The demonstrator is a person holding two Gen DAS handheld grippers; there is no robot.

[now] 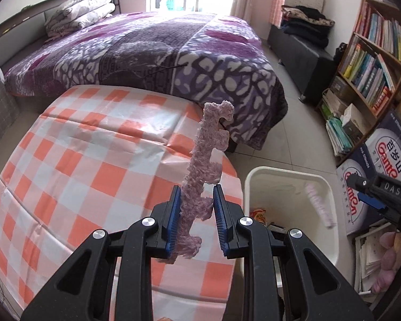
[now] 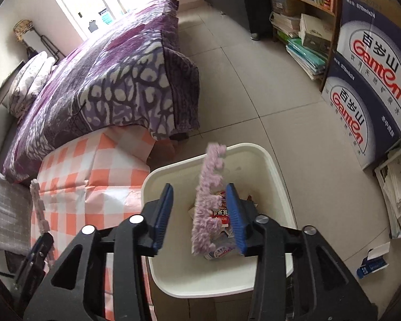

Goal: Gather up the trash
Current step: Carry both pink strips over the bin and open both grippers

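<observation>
Between the spread fingers of the right gripper (image 2: 199, 214), a pink foam strip (image 2: 209, 200) hangs blurred, apparently let go and dropping. It lies closer to the right-hand pad and its long axis runs roughly along the fingers, pointing down into the white bin (image 2: 278, 171) directly below. That bin is the landmark: wrappers (image 2: 222, 214) already lie in its bottom, and the strip is within its rim.

The left gripper (image 1: 196, 214) clasps a second pink foam strip (image 1: 200, 176), notched like a comb. The left pad presses its spine while the teeth reach toward the right pad, and its length stands up past the fingertips. It sits left of the bin, over the checked tablecloth (image 1: 80, 160). I judge the coming move to be a shift rightward until the strip's length clears the bin's near rim.

The left view shows the bin's left rim (image 1: 254, 176) just beside this strip; the right view alone shows the trash inside. The bed (image 1: 147, 48) lies beyond the bin.
</observation>
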